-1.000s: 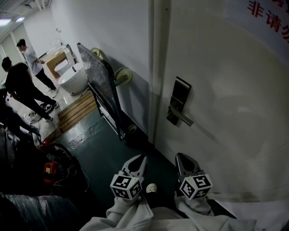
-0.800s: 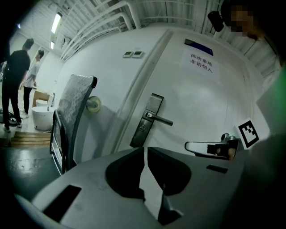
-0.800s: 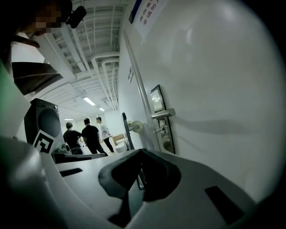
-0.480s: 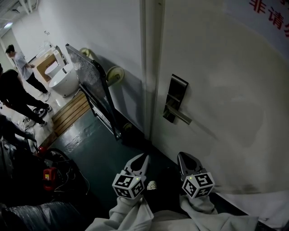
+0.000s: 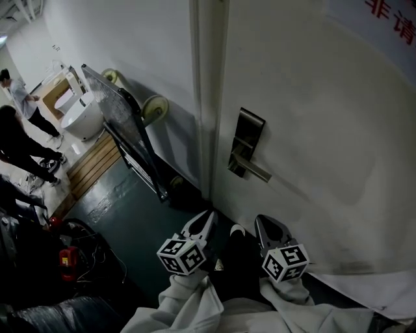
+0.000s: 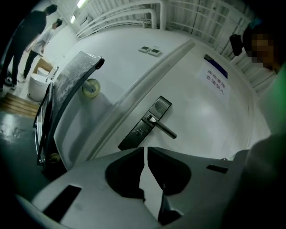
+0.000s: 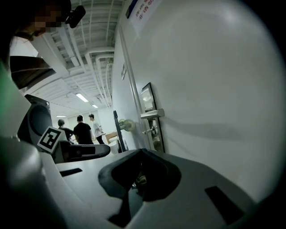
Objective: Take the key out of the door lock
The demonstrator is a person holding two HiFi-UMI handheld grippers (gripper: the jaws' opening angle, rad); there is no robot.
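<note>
We find the key [image 7: 149,131] in the door lock, sticking out of the dark lock plate [image 5: 246,136] just below the lever handle [image 5: 255,172]. It shows as a small stub in the right gripper view. From the head view it is too small for us to make out.

The plate sits on a white door [image 5: 312,97], close to the door's edge, and the lever points away from that edge. A notice with red characters [image 5: 390,13] runs off the door's upper corner.

Both tools hang below the lock and well apart from it, touching neither plate nor door. The left tool [image 5: 209,216] has its jaws drawn together at the tips, with only a hairline gap and nothing between them. The right tool [image 5: 261,223] has its jaws closed on each other, also holding nothing. Pale sleeves [image 5: 188,306] reach up to both.

Left of the door frame, a flat trolley [image 5: 123,130] leans upright against the wall, one wheel [image 5: 155,107] facing us. Beyond it, on the dark green floor [image 5: 136,214], lie wooden slats [image 5: 91,162] and a white basin [image 5: 81,120], with people [image 5: 19,140] standing at the far left.
</note>
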